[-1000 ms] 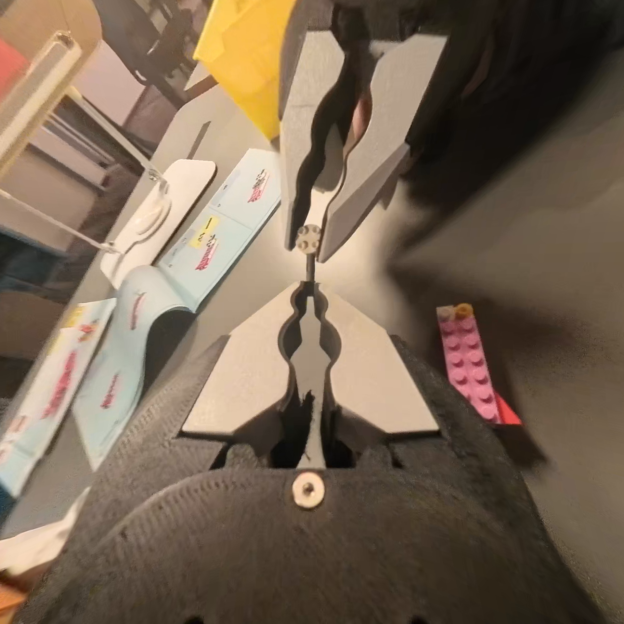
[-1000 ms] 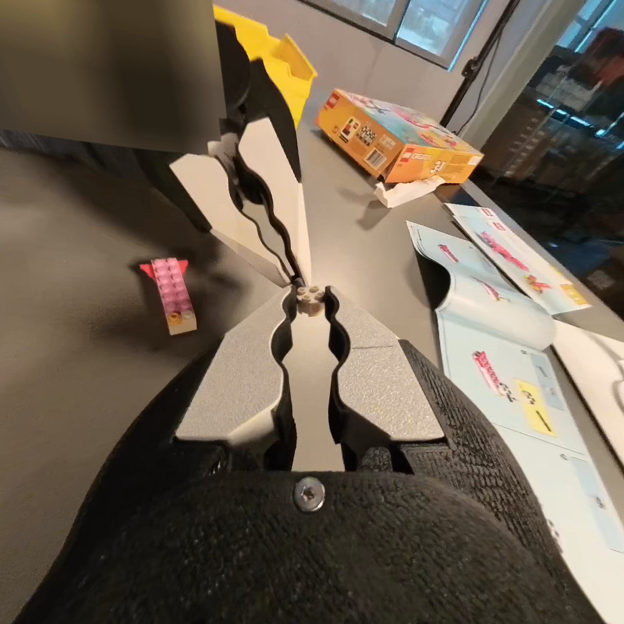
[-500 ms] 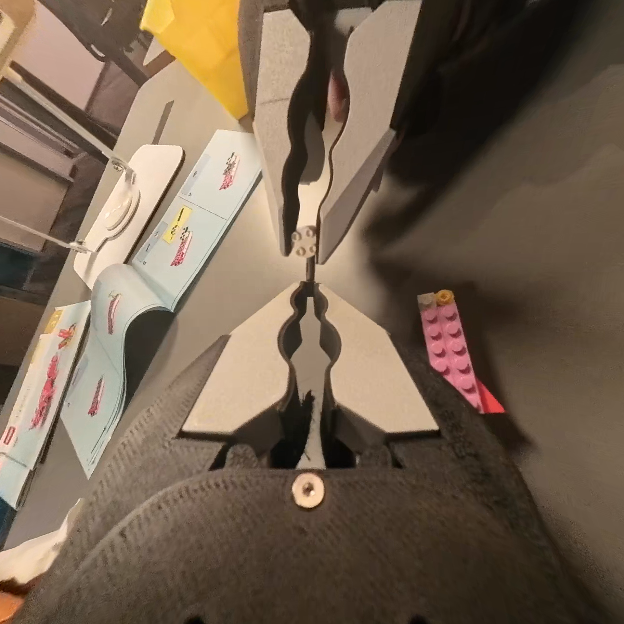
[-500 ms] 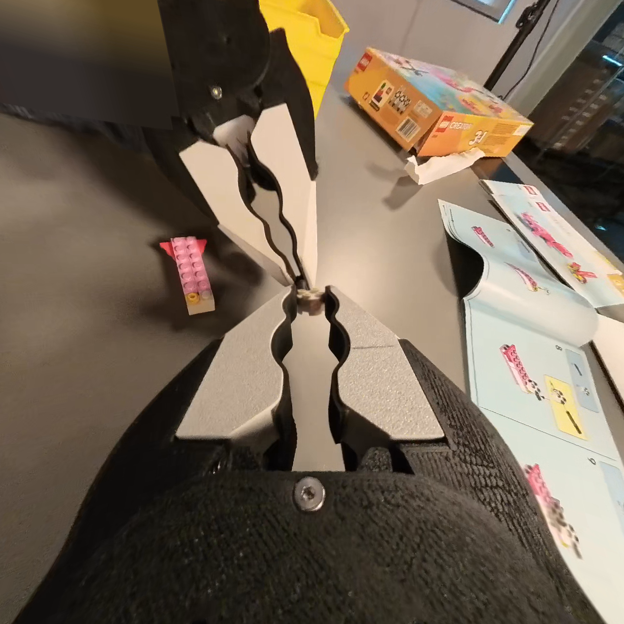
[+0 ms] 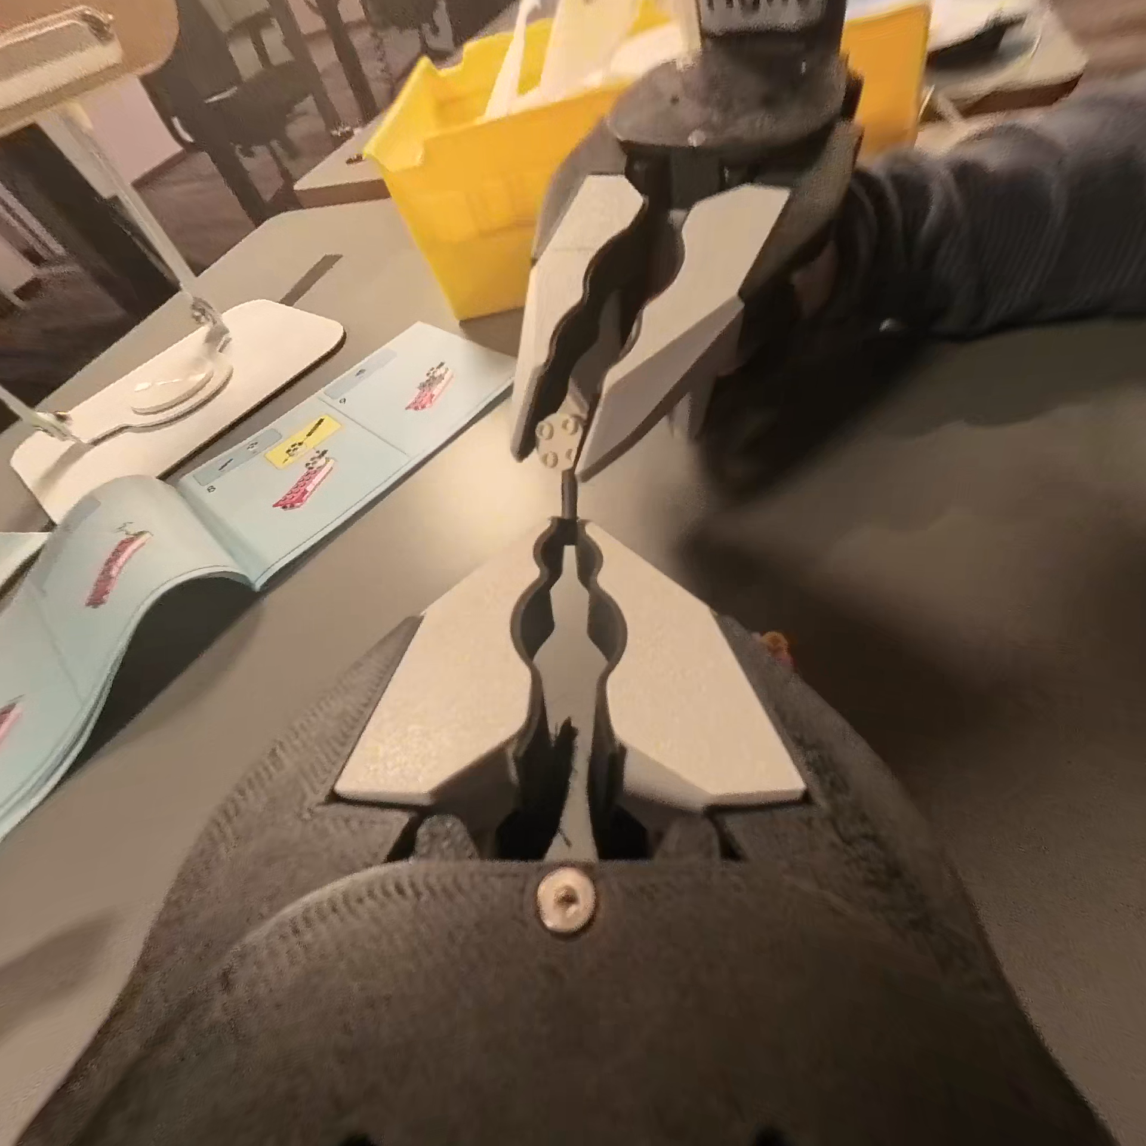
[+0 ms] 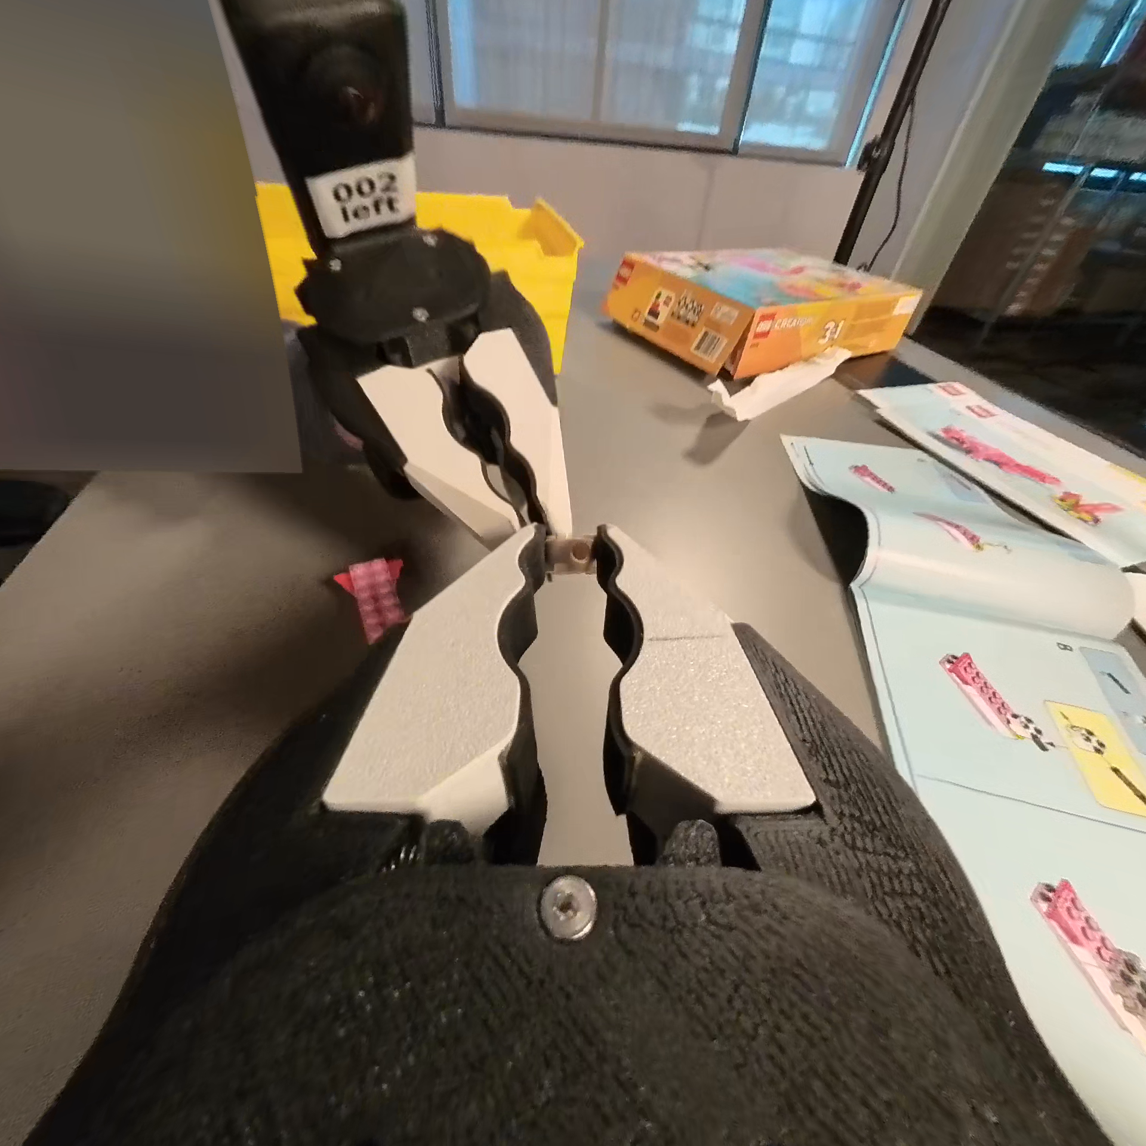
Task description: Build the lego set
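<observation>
Grey studded brick [image 5: 560, 439] x1, clamped in right gripper [image 6: 572, 554] | left gripper [image 5: 565, 526] pinched on thin dark pin [image 5: 567, 501] x1 | pink brick stack [image 6: 376, 597] x1 on table [image 6: 155, 620] | booklets [image 6: 967, 595] x2, yellow bin [image 5: 477, 204] x1, printed box [image 6: 759, 310] x1

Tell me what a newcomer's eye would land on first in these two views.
The two grippers meeting tip to tip above the grey table: the right gripper clamps a small light-grey brick, while the left gripper pinches a thin dark pin reaching to that brick. Next come the yellow bin behind them and the open pale-blue instruction booklet to the right.
</observation>
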Motion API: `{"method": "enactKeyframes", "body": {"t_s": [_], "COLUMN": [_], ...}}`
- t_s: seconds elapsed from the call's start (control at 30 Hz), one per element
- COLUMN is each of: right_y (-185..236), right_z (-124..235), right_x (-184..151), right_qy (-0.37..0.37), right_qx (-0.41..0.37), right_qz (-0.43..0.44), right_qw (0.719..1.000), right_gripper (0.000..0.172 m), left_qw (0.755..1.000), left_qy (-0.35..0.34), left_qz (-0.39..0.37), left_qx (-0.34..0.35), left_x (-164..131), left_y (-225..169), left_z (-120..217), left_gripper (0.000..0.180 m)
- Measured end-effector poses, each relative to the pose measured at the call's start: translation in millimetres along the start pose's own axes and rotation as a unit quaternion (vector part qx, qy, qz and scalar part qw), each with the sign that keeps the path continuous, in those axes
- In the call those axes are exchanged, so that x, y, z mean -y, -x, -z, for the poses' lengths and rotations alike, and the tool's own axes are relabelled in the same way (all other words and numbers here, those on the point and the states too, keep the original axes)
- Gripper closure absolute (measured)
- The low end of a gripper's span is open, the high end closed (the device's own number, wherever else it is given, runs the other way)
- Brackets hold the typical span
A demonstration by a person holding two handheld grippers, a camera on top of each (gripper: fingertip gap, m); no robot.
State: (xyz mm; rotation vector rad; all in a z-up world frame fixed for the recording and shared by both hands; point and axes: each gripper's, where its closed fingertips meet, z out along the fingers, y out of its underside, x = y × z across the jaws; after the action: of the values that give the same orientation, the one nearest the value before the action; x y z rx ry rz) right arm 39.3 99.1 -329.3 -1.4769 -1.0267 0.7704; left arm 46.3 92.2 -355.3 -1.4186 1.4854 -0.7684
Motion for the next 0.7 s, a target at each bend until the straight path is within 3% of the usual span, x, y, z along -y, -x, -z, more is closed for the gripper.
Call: {"method": "enactKeyframes", "body": {"t_s": [0.13, 0.33, 0.53, 0.7], "right_y": [1.4, 8.1, 6.3, 5.4], "right_z": [1.0, 3.4, 2.3, 2.7], "right_x": [10.8, 27.5, 23.1, 16.8], "right_qy": [-0.019, -0.06, -0.048, -0.045], "right_qx": [-0.027, -0.039, -0.033, 0.01], "right_qz": [0.057, 0.09, 0.063, -0.024], "right_qw": [0.998, 0.993, 0.996, 0.999], "right_gripper": [0.157, 0.157, 0.157, 0.157], "left_qw": [0.996, 0.986, 0.992, 0.996], "left_qy": [-0.052, -0.124, -0.105, -0.074], "left_qz": [0.061, 0.084, 0.055, 0.025], "left_qx": [-0.036, -0.077, -0.054, -0.03], "left_x": [9.4, 25.0, 21.1, 15.7], "left_y": [-1.4, -6.2, -4.6, -3.8], "left_z": [4.0, 12.7, 10.5, 6.6], "left_gripper": [0.178, 0.178, 0.178, 0.178]}}
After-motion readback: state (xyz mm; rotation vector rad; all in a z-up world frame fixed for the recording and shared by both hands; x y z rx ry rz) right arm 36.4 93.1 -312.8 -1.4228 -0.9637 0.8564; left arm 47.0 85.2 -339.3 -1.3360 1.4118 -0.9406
